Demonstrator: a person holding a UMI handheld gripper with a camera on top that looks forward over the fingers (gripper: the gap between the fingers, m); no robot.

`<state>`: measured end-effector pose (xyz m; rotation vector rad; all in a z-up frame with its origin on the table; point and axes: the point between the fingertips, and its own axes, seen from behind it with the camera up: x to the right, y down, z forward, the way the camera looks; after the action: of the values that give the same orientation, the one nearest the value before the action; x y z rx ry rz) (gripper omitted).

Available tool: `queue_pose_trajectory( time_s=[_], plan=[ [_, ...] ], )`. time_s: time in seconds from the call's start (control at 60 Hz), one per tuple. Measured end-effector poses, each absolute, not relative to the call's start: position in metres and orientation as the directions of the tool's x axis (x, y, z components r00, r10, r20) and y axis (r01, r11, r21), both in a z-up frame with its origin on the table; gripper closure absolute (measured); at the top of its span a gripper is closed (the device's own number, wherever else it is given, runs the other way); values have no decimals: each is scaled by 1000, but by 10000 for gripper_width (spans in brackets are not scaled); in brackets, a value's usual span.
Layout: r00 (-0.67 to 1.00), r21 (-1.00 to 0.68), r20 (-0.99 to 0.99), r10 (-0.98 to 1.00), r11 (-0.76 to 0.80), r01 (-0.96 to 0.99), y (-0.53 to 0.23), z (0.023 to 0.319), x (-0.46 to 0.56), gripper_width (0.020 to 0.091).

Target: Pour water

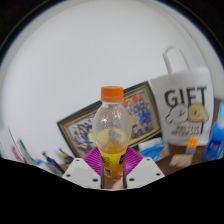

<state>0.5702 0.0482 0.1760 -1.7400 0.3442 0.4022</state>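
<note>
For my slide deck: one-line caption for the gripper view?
Gripper shut on an orange-capped bottle, with a framed picture and a GIFT bag behind.

We're seeing a cluttered brown worktop (203,112) here, carrying a white GIFT bag (183,104), a framed picture (82,124) leaning up, and some blue packets (152,148) we can't really identify.

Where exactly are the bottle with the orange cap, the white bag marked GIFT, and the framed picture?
bottle (112,128): gripper view, on its clear rounded body, between the tool's fingers.
GIFT bag (184,112): gripper view, on its white front, below the lettering.
framed picture (78,128): gripper view, on the photo left of the bottle.
</note>
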Motion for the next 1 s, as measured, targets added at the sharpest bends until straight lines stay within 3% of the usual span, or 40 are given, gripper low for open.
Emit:
queue_pose_trajectory(
  time_s=[0.083, 0.217, 0.35, 0.483, 0.583, 0.733, 0.817, 0.867, 0.917, 1.0],
  plan=[
    [970, -949, -232, -65, -203, -241, 48, 154, 617, 861],
    [996, -957, -38, -85, -283, -60, 47, 89, 669, 862],
    [997, -935, -14, -80, -352, -41, 43, 28, 689, 863],
    [996, -917, -37, -81, -394, -66, 36, -16, 694, 854],
    [995, -934, -50, -84, -349, -76, 35, -13, 695, 856],
    [994, -928, -61, -86, -361, -88, 34, -15, 696, 609],
    [995, -905, -60, -85, -416, -91, 25, -22, 693, 241],
    [995, -890, -46, -92, -449, -82, 16, -23, 691, 276],
    [994, -883, -15, -108, -464, -64, 4, -17, 692, 235],
    [992, -873, 24, -124, -485, -40, -24, 0, 684, 249]
  ],
)
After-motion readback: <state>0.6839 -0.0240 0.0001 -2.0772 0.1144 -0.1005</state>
